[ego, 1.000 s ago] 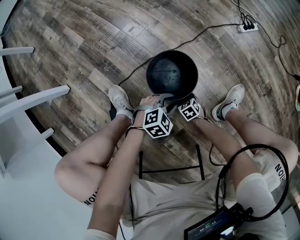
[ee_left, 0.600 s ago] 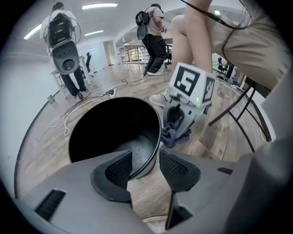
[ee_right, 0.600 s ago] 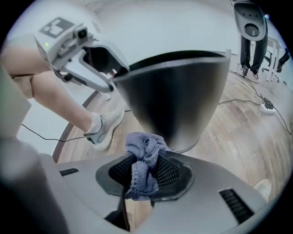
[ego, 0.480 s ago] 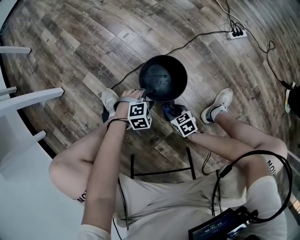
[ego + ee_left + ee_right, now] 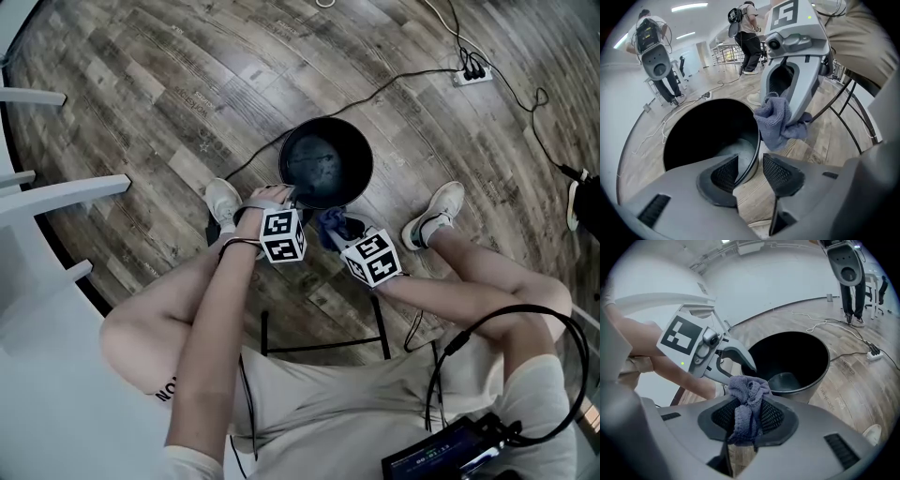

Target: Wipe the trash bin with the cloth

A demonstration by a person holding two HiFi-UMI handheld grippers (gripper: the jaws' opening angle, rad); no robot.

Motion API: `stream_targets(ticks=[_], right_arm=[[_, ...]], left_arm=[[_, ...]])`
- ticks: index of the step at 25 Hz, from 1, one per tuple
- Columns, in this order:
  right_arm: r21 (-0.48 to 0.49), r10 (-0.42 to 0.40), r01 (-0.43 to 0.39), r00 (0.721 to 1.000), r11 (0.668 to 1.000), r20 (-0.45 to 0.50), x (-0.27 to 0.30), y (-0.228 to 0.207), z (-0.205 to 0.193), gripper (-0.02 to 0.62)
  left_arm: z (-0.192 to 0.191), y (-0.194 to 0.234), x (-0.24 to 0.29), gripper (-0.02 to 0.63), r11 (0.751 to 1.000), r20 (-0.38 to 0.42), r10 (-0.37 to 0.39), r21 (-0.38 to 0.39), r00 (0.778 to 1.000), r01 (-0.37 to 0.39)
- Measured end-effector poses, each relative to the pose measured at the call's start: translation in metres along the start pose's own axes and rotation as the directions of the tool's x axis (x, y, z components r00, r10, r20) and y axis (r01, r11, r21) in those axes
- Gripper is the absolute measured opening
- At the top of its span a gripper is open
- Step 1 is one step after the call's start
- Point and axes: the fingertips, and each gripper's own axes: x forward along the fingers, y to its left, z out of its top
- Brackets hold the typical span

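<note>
A round black trash bin [image 5: 325,161] stands upright on the wood floor, between the person's feet. My left gripper [image 5: 750,171] is at its near-left rim [image 5: 286,194]. Its jaws have just been opening and now stand astride the rim, one pad inside the bin and one outside, not pressing. My right gripper [image 5: 749,413] is shut on a crumpled blue-grey cloth [image 5: 749,401]. It is held above the floor just short of the bin's near side [image 5: 330,225]. In the left gripper view the cloth [image 5: 780,123] hangs beside the rim, apart from it.
A black cable runs from the bin's area to a white power strip [image 5: 469,73]. White furniture [image 5: 56,197] stands at the left. The person's shoes [image 5: 223,200] [image 5: 439,208] flank the bin, and a black stool frame [image 5: 323,342] is near their body. Other people [image 5: 749,35] stand far off.
The right gripper has lifted up and back from the bin's near side with the cloth. The left gripper has shifted a little along the rim to the near-left.
</note>
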Motion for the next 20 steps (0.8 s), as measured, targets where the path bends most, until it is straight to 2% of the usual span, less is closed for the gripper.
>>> stream_targets(ticks=[3,11,17,20], right_arm=[[-0.006,-0.009,0.008,1.0,1.0,-0.015,0.004,-0.003,-0.006,0.103],[-0.114,-0.023,0.017,0.998,0.993,-0.055,0.033,-0.017,-0.032,0.103],[-0.284,-0.034,-0.002,0.992,0.959,-0.122,0.068,-0.031,-0.061,0.103],[-0.297,-0.049,0.003,0.988,0.955,-0.145,0.087,-0.04,-0.076,0.103]], left_arm=[[0.005,-0.008,0.0,0.176,0.999,0.007,-0.038,-0.022,0.999,0.039],[0.012,-0.019,-0.002,0.176,0.992,0.042,-0.116,-0.038,0.992,0.118],[0.016,-0.019,-0.004,0.176,0.989,0.057,-0.136,-0.041,0.989,0.139],[0.017,-0.019,-0.003,0.176,0.989,0.065,-0.136,-0.048,0.989,0.14]])
